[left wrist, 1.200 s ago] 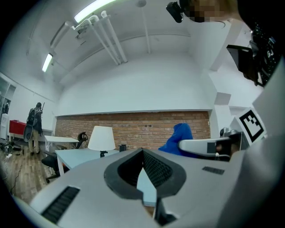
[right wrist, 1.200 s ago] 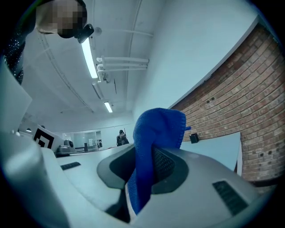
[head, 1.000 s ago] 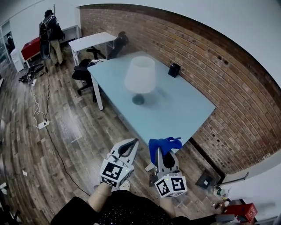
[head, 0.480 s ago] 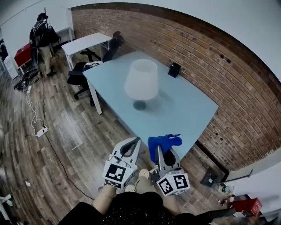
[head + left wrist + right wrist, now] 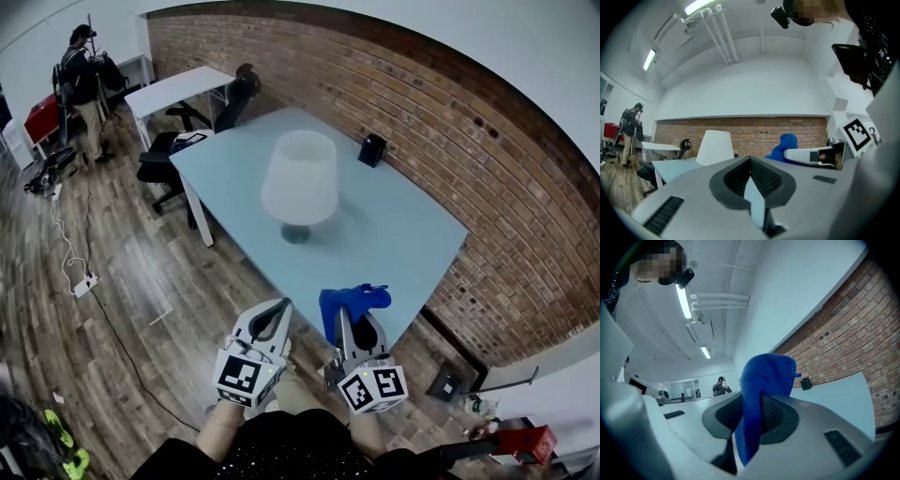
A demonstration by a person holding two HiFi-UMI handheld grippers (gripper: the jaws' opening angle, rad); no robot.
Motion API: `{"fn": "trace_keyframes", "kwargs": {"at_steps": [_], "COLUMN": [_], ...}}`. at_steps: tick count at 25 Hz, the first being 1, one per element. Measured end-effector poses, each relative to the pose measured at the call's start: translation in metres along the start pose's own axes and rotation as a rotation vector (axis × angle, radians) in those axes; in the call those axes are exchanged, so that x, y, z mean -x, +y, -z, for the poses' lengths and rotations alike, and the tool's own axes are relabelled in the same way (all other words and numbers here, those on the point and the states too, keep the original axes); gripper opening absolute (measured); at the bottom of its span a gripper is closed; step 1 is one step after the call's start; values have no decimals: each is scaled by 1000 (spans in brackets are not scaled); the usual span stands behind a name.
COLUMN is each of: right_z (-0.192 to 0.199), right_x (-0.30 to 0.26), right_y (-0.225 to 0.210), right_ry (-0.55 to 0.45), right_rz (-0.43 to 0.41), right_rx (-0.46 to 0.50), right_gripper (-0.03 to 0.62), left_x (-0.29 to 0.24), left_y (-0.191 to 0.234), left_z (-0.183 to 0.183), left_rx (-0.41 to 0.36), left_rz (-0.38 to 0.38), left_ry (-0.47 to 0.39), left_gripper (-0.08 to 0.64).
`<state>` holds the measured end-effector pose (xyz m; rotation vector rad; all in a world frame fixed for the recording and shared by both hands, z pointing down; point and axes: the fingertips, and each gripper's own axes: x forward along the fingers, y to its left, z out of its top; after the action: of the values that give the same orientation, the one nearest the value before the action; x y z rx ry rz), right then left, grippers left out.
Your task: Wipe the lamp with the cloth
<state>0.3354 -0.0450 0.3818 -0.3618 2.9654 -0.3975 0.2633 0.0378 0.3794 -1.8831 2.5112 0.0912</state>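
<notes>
Barely started: far on the table [image 5: 412, 234], upright and untouched, the white lamp [image 5: 300, 178], well apart from both tools. Near, the left gripper [image 5: 277, 314] closed on nothing, and just to its right the right gripper [image 5: 350, 328] pinched tight on the blue cloth [image 5: 352, 300]. Left to do: reach the lamp and wipe all of it.

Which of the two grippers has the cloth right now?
The right gripper, shut on the blue cloth that sticks up from its jaws. The left gripper is shut with nothing between its jaws.
</notes>
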Motion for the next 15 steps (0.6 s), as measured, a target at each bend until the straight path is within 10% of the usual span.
{"fn": "trace_keyframes", "kwargs": {"at_steps": [15], "right_z": [-37], "right_x": [-154], "right_y": [-45], "right_ry": [-88], "right_rz": [-167], "right_rx": [28], "right_gripper": [80], "left_x": [-123], "left_y": [115], "left_z": [-13], "left_rx": [-53], "left_rz": [-44], "left_ry": [14], "left_gripper": [9]}}
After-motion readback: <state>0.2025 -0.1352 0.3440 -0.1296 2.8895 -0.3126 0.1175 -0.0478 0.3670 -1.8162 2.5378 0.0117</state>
